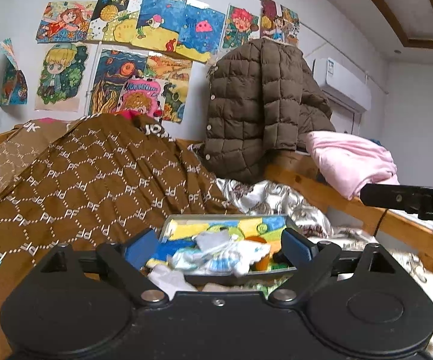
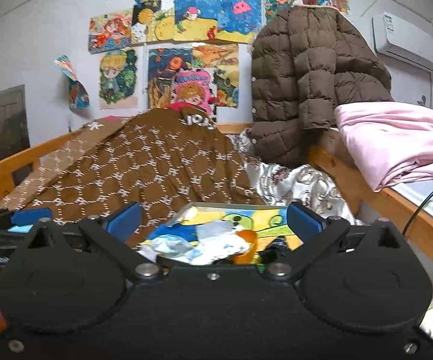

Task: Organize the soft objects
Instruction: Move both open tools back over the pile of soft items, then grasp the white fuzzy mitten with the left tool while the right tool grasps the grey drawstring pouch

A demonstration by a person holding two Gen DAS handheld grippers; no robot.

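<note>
- The left gripper (image 1: 218,247) hangs above a shallow tray (image 1: 243,271), its 2 blue-padded fingers (image 1: 140,247) spread wide with nothing pinched between them.
- The right gripper (image 2: 215,220) is also spread wide and empty, its blue pads (image 2: 302,216) standing apart over the same tray (image 2: 186,262).
- The tray lies on the bed; its floor is covered with a bright cartoon print in yellow, blue and green.
- Small soft items (image 1: 222,253) in white and pale blue are heaped in the tray's middle, beside an orange piece (image 2: 245,244); what they are exactly I cannot tell.
- 1 white piece (image 1: 168,279) lies over the tray's near left rim.
- A brown patterned quilt (image 1: 96,177) is mounded on the bed to the left of the tray, touching its far left corner.
- A silvery floral bedsheet (image 1: 276,198) shows behind and to the right of the tray.
- A brown puffer jacket (image 1: 255,105) hangs over the wooden bed frame (image 1: 315,192), with a folded pink blanket (image 1: 351,162) just beside it on the right.
- In the left wrist view, part of the right gripper juts in at the right edge.
- Colourful drawings (image 1: 144,27) cover the wall behind the bed, and an air conditioner (image 1: 342,84) sits high on the right.
</note>
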